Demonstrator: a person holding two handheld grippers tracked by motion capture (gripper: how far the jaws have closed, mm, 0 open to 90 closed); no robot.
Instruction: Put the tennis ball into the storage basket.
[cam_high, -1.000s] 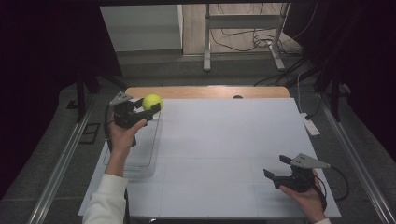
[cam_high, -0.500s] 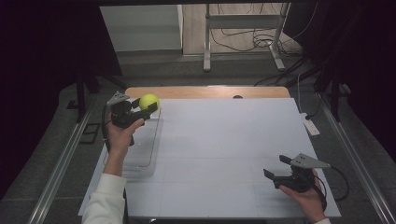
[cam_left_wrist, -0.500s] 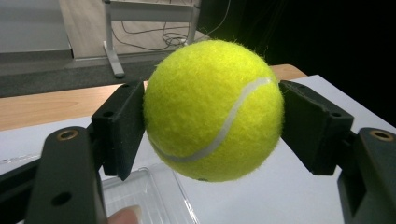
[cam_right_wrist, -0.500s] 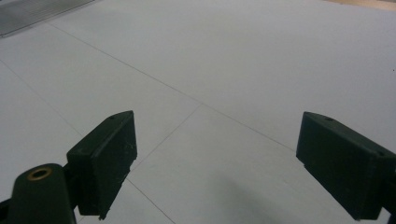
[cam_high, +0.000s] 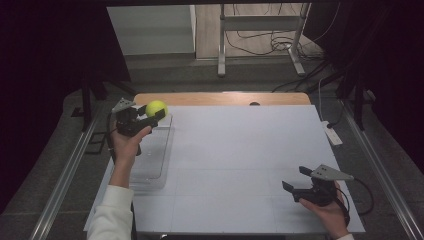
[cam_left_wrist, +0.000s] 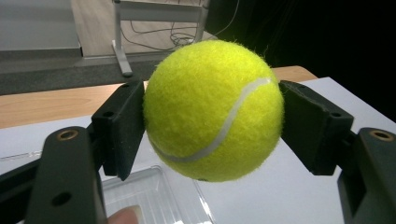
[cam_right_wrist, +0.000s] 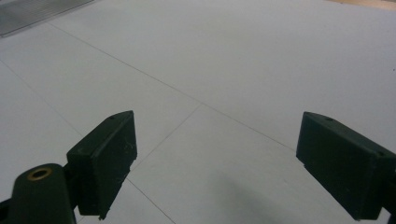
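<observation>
The left gripper view shows the left tool (cam_left_wrist: 210, 126) clamped on one tennis ball (cam_left_wrist: 213, 110), both pads pressed against its sides, and a thumb tip at the bottom edge. The high view shows that ball (cam_high: 156, 108) held in the air above the far end of one clear plastic tray (cam_high: 150, 165), which holds nothing. The right tool (cam_high: 296, 179) rests low over the white tabletop (cam_high: 240, 150), jaws wide apart, holding nothing

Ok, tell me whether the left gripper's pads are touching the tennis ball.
Touching. In the left gripper view both pads of the left gripper press against opposite sides of the tennis ball, with no gap at either side.
</observation>
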